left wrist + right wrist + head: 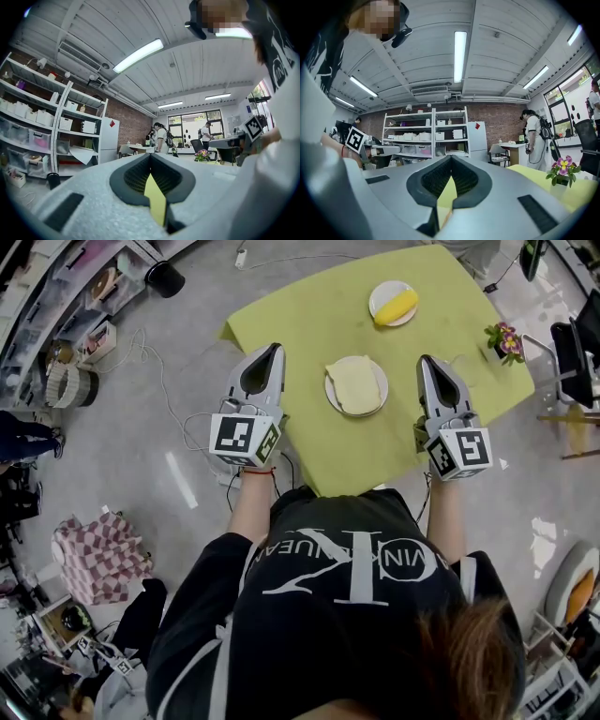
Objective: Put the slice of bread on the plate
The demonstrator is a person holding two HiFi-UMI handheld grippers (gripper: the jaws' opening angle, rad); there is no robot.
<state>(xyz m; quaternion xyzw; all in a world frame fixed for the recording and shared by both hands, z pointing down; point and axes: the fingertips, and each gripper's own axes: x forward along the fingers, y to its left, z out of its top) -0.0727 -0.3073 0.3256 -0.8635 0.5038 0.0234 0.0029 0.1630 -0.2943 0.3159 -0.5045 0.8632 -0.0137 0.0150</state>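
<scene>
bread slice (355, 383), pale and square, already lies on the round white plate (332, 401); my left tongs (276, 348) and right tongs (425, 360) are pressed together, empty. nothing seems left.

The left gripper (274, 349) and right gripper (427, 361), jaws together, flank the plate (331, 395) bearing the bread slice (356, 384). A strip of bare green tablecloth (309, 324) on either side gives passage to its rim. Beyond it, across open cloth, stands a second plate (376, 298) with a yellow item (397, 306). A small flower pot (506, 341) occupies the table's right-hand corner, outside the right gripper, and a dark chair (572, 352) stands just off that edge.
</scene>
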